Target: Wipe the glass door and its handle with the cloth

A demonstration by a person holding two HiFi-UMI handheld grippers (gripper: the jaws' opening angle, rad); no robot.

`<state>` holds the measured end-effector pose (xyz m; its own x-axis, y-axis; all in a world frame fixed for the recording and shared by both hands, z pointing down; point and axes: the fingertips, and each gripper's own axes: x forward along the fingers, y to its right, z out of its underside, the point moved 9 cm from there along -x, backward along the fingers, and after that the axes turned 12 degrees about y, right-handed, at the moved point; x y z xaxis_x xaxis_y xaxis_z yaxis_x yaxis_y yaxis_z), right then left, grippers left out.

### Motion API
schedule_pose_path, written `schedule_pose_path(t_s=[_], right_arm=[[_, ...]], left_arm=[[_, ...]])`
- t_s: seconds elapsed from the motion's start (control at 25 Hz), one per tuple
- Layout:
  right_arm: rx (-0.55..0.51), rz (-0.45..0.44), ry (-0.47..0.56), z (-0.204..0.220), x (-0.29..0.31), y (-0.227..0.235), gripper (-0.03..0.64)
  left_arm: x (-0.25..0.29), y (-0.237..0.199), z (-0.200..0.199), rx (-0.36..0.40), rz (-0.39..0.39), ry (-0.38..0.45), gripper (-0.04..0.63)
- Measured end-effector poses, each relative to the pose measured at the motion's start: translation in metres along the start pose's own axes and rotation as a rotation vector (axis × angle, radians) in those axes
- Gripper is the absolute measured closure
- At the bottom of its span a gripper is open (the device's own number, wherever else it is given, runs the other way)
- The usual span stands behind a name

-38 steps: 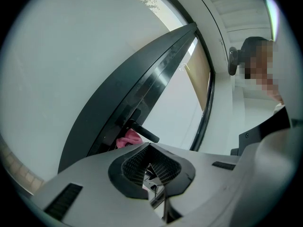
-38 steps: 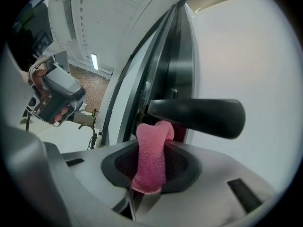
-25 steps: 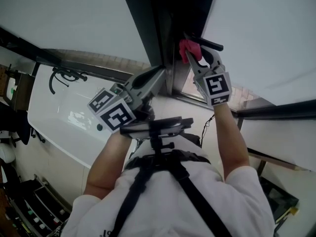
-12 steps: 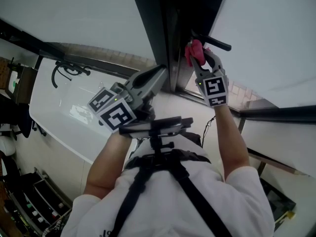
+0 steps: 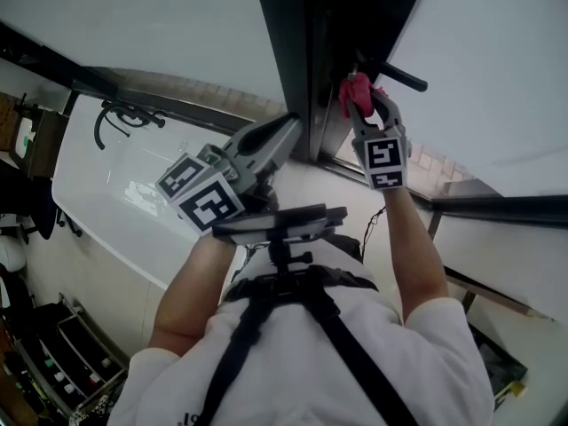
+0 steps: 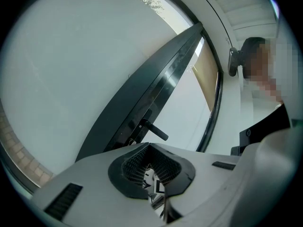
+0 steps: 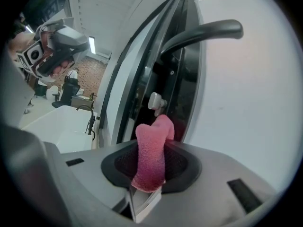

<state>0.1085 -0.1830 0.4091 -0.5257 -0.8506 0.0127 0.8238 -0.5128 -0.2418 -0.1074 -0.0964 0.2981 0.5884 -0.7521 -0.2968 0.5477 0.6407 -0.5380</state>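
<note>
My right gripper [image 5: 362,106] is shut on a pink cloth [image 5: 354,88], and holds it against the dark door frame [image 5: 293,51] just below the black lever handle [image 5: 396,74]. In the right gripper view the pink cloth [image 7: 152,155] sticks up out of the right gripper [image 7: 151,167], with the handle [image 7: 203,34] above it and a small white lock knob [image 7: 156,101] just beyond. Frosted glass [image 5: 497,60] lies to the right of the frame. My left gripper [image 5: 277,138] hangs lower left of the frame, shut and empty. It faces the handle [image 6: 154,130] from a distance.
A white bathtub [image 5: 106,211] with a black tap [image 5: 120,124] lies to the left. Dark shelving [image 5: 53,371] with small items is at the lower left. A dark device on a chest mount [image 5: 280,223] sits between my arms.
The head view has drifted slightly. My right gripper stays by the handle with the cloth and stands a little more upright. The left gripper has hardly moved.
</note>
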Motion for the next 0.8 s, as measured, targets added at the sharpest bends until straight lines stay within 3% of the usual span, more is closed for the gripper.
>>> schedule_pose_path(t_s=[0.8], right_arm=[[-0.068, -0.030, -0.171, 0.042, 0.012, -0.005, 0.509]], left_arm=[[-0.003, -0.004, 0.003, -0.008, 0.001, 0.000, 0.607]])
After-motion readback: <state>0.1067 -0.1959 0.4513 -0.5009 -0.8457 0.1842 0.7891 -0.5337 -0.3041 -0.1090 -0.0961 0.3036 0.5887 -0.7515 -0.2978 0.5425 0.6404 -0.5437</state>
